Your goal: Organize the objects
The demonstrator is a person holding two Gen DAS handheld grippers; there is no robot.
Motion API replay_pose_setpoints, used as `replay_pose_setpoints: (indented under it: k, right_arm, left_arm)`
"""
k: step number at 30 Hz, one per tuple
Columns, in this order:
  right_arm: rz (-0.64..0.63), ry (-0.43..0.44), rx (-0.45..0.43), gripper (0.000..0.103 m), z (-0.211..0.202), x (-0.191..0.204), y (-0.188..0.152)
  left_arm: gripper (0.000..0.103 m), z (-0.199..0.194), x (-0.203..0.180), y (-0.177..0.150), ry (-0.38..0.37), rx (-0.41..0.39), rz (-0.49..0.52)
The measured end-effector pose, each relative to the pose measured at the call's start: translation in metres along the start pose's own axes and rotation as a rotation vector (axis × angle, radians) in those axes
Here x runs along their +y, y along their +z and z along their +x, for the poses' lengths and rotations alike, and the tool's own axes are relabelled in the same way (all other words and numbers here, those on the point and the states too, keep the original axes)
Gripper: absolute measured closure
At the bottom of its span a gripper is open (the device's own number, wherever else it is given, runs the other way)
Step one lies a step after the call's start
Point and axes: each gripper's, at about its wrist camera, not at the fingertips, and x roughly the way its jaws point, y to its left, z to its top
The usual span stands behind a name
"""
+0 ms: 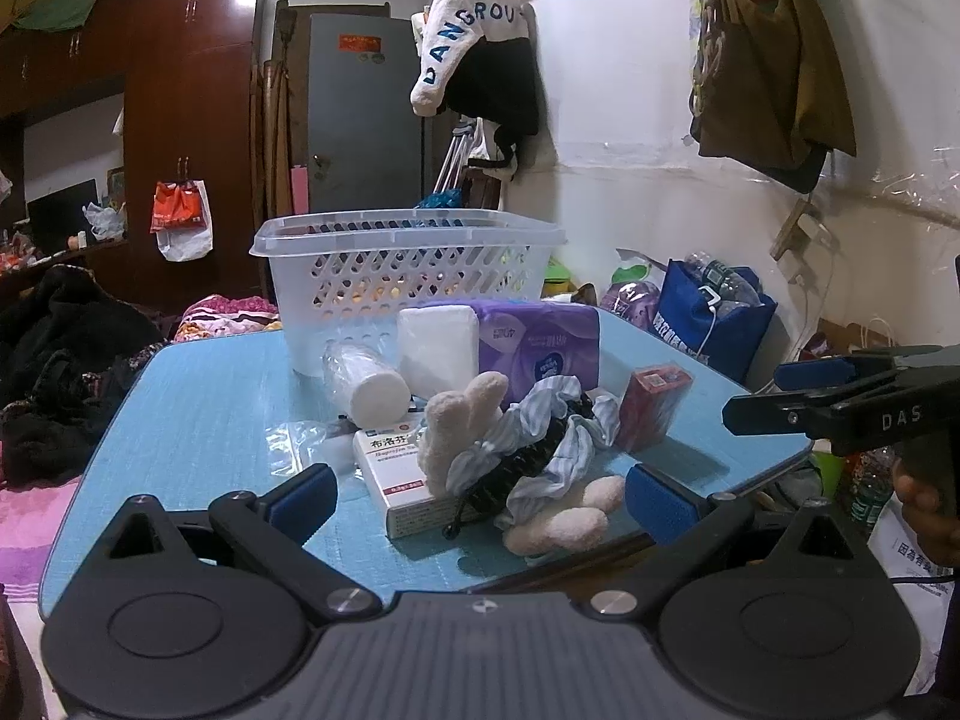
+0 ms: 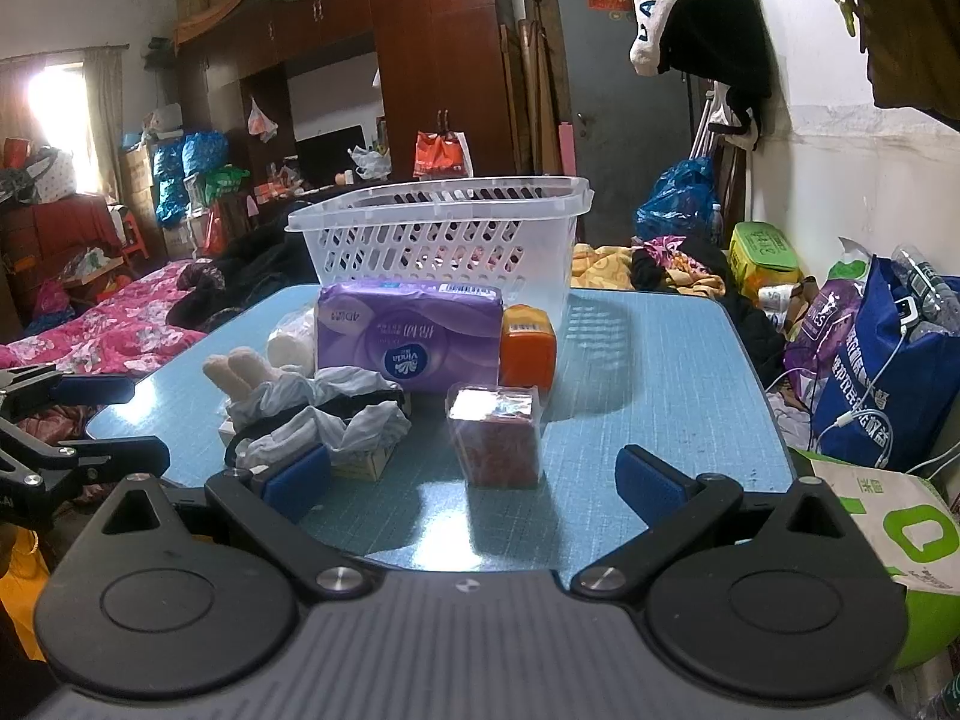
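Left wrist view: the left tool [image 1: 480, 501] hovers at the near edge of the blue worktop [image 1: 198, 408], its pads spread wide apart and empty. Just ahead lie a cream plush toy [image 1: 462, 420], a striped scrunchie [image 1: 540, 444] and a white medicine box [image 1: 396, 468], touching one another. Behind them sit a purple tissue pack [image 1: 534, 342] and a white slotted basket [image 1: 408, 264].

Right wrist view: the right tool [image 2: 474, 480] is likewise spread apart, holding nothing, with a red wrapped box [image 2: 495, 435] standing between its pads. An orange box [image 2: 528, 345] stands just beside the tissue pack, in front of the basket.
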Motion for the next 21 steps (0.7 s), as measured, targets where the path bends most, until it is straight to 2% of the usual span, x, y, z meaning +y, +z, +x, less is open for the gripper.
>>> replay_pose_setpoints:
  k: [21]
  right_arm:
    - [-0.002,-0.015,-0.017,0.000,0.0019,-0.0016,-0.0022]
  left_arm:
    - [0.000,-0.0005,0.0002,-0.0010,-0.011,-0.007,0.008]
